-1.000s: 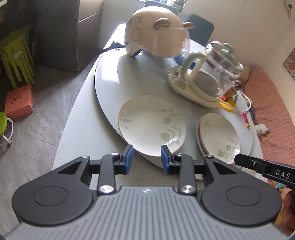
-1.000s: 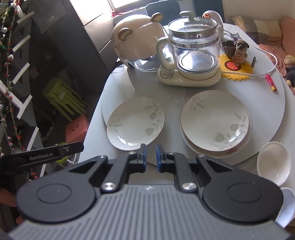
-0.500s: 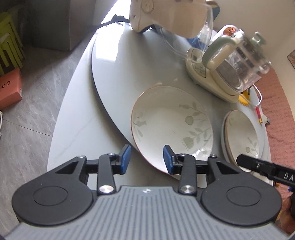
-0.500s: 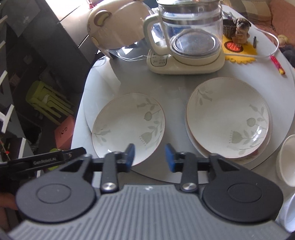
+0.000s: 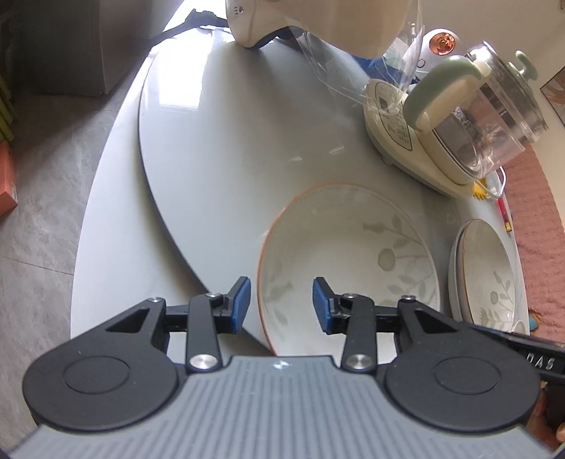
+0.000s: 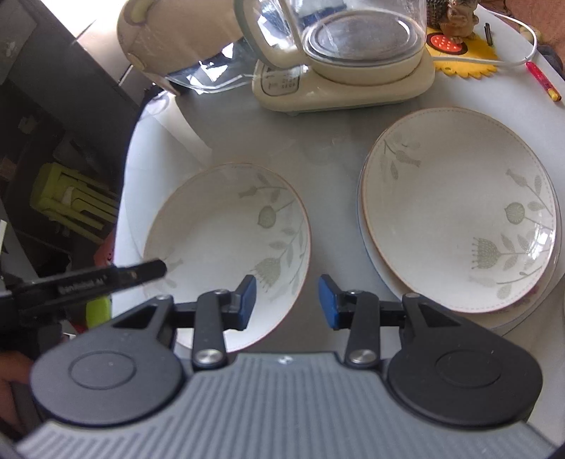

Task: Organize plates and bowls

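A single white plate with a leaf pattern [image 5: 353, 261] lies on the grey turntable [image 5: 219, 134]; it also shows in the right wrist view [image 6: 226, 233]. My left gripper [image 5: 281, 304] is open, its jaws either side of this plate's near-left rim. My right gripper [image 6: 287, 302] is open, just above the same plate's near-right rim. A stack of like plates [image 6: 459, 208] lies to the right, also seen in the left wrist view [image 5: 487, 272].
A glass kettle on a cream base [image 6: 346, 60] stands behind the plates. A cream helmet [image 5: 317, 21] lies at the back of the table. A yellow coaster [image 6: 462, 53], a figurine and a red pen [image 6: 542, 79] lie far right. Green stools [image 6: 70, 201] stand on the floor left.
Both grippers moved forward and down toward the single plate. The right gripper opened from nearly shut to wide; the left opened a little wider.
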Motion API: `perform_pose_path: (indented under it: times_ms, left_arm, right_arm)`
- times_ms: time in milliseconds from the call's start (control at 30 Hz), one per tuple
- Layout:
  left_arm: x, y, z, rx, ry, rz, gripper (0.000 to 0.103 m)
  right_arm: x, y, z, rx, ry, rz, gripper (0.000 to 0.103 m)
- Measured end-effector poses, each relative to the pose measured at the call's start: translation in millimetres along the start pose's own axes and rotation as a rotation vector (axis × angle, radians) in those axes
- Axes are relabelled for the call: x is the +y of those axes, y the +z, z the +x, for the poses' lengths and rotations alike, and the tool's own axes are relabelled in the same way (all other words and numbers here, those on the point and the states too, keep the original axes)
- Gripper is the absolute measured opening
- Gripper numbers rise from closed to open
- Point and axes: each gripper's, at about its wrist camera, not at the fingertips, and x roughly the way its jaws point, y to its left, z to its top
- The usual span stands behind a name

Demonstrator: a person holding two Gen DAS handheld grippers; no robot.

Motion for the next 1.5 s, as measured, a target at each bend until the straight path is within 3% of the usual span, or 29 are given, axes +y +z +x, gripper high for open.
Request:
perform_pose_path:
  times_ms: [167, 267, 833, 1267, 1500]
  left_arm:
    - [0, 10, 12, 0.017, -0.009, 0.054, 0.044]
    - [0, 15, 18, 0.028, -0.026, 0.071, 0.042]
    - [3, 26, 40, 0.051, -0.052, 0.084, 0.027]
    - [8, 27, 32, 0.052, -0.080, 0.052, 0.022]
    - [1, 28, 19, 0.041, -0.117, 0.036, 0.022]
  right_arm:
    - [-1, 0, 17, 0.018, -0.018, 0.012, 0.041]
    - [-2, 2, 26, 0.039, -0.061, 0.027, 0.034]
    - [-9, 23, 47, 0.069, -0.006, 0.022, 0.017]
    - [-25, 27, 42, 0.065, 0.095, 0.021, 0.017]
    - [-36, 30, 25, 0.026, 0.109, 0.018, 0.017]
